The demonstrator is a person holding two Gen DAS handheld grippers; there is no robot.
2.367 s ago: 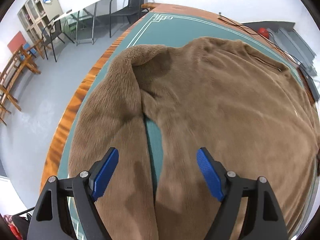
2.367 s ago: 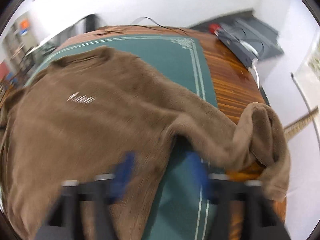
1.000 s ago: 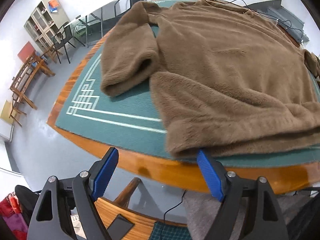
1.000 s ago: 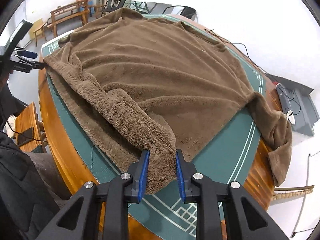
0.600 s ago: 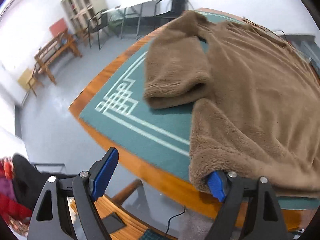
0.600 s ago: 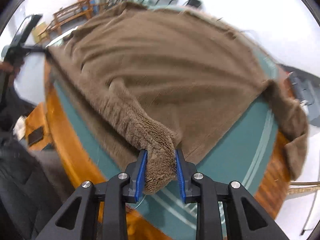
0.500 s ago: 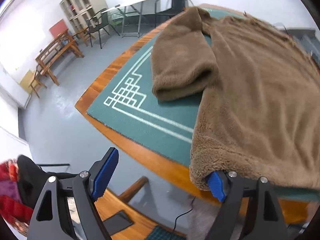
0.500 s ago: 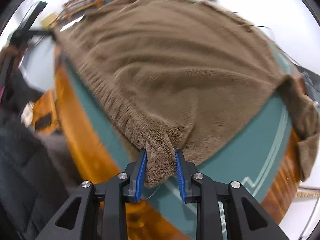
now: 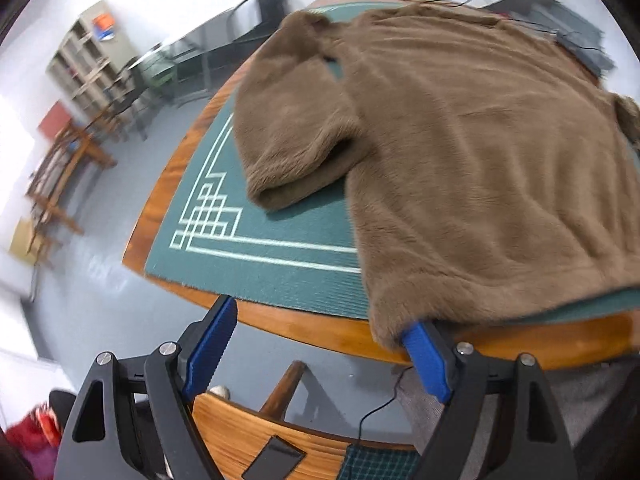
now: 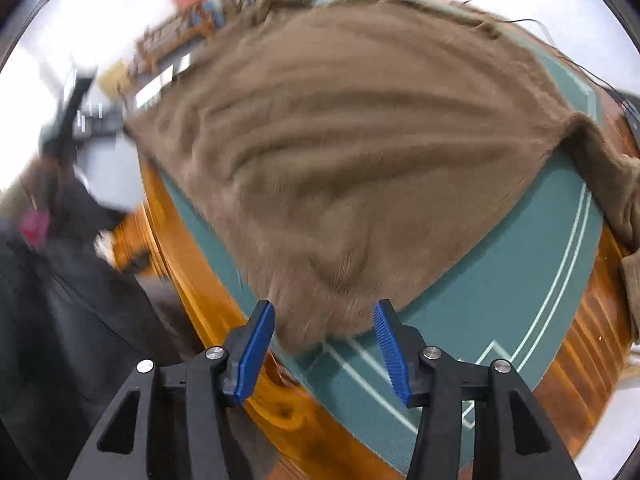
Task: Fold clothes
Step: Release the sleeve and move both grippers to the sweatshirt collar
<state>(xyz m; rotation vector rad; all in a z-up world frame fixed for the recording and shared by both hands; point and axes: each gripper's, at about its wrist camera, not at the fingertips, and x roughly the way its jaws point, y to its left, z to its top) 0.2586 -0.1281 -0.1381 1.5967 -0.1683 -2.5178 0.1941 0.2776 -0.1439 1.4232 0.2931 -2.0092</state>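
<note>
A brown fleece sweater (image 9: 460, 140) lies spread on the green mat (image 9: 280, 276) of a wooden table (image 9: 316, 326). One sleeve (image 9: 296, 136) rests doubled over at the left. My left gripper (image 9: 320, 344) stands wide open at the table's near edge, and the hem corner drapes over its right finger (image 9: 424, 356). In the right wrist view the sweater (image 10: 360, 120) is blurred. My right gripper (image 10: 324, 340) has its jaws opening. The other hem corner (image 10: 320, 312) lies loose between the pads, on the mat (image 10: 520, 280).
A wooden chair (image 9: 256, 440) and a thin cable (image 9: 380, 404) sit below the near table edge. Chairs and shelves (image 9: 92, 64) stand far left. The other sleeve (image 10: 612, 184) hangs over the right edge. A person's dark clothing (image 10: 60, 300) fills the left.
My right gripper has let go of the hem corner, and its jaws have spread while it swung sideways. The left gripper stayed open with the hem corner over its right finger.
</note>
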